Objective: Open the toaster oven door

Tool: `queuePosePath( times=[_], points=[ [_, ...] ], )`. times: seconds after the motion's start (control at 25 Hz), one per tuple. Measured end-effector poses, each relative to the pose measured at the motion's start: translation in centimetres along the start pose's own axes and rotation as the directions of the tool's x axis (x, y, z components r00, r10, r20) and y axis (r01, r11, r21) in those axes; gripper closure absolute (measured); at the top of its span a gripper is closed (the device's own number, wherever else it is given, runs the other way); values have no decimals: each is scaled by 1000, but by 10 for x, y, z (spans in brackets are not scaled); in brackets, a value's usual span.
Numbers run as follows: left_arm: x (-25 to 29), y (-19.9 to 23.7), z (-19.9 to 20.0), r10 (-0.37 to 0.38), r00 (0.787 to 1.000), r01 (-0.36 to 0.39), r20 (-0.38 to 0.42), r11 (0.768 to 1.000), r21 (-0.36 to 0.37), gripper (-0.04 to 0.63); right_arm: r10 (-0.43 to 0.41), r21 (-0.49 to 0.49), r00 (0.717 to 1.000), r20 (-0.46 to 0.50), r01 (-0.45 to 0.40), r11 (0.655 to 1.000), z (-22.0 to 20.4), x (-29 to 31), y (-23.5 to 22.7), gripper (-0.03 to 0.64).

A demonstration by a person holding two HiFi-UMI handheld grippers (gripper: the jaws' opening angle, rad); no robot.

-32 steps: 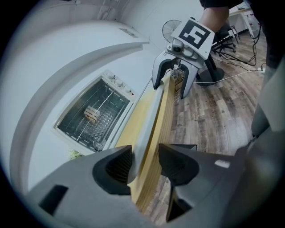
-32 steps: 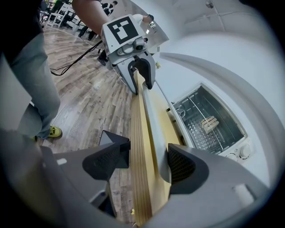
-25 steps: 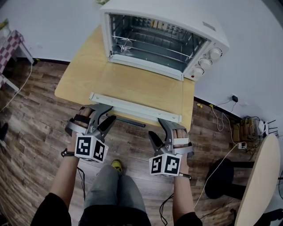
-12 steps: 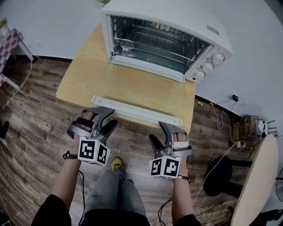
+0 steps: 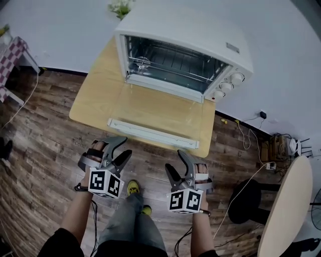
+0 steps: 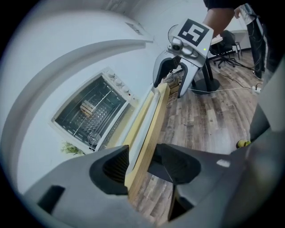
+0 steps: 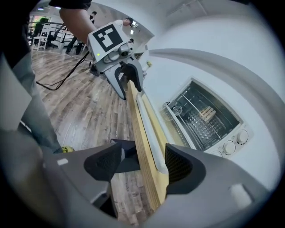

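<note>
The white toaster oven (image 5: 186,47) stands at the back of the wooden table (image 5: 93,98), its cavity and wire rack exposed. Its glass door (image 5: 160,108) lies flat open, with the white handle bar (image 5: 150,133) near the table's front edge. My left gripper (image 5: 122,149) hangs over the floor just short of that edge, open; its jaws have just been opening, with nothing between them. My right gripper (image 5: 174,161) is also open and empty, its jaws having just closed a little. In the gripper views the table edge (image 6: 151,133) (image 7: 142,147) shows beyond each gap.
A small plant (image 5: 120,7) stands behind the oven. A black stool (image 5: 250,200) and a pale round tabletop (image 5: 286,211) are at the right, with cables and a power strip (image 5: 280,145) by the wall. The person's legs and a yellow shoe (image 5: 133,186) are below the grippers.
Both grippers have drawn back from the ends of the handle bar toward the person and now hang apart from it. The door has stayed flat open.
</note>
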State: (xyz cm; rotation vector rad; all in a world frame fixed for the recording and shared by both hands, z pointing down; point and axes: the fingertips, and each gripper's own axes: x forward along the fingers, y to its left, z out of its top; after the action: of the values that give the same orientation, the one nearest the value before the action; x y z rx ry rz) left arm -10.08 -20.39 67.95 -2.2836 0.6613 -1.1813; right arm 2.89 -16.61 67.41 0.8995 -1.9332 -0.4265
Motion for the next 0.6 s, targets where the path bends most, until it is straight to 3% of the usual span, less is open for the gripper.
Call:
queuePosePath(
  times=[0.36,0.48,0.6],
  points=[
    [-68,32,49,60,998,-56,22,989,-140,434,-73,204,996,54,61,977,40,-72,-39,418],
    [-92,45,63,97,995,-89,25,970,-226,457,-95,271,994,61,75,960,51,-96,-49,486],
    [-111,55,70,131,991,-118,25,948,-295,465,-120,336,990,74,89,938,63,-115,-55,514]
  ],
)
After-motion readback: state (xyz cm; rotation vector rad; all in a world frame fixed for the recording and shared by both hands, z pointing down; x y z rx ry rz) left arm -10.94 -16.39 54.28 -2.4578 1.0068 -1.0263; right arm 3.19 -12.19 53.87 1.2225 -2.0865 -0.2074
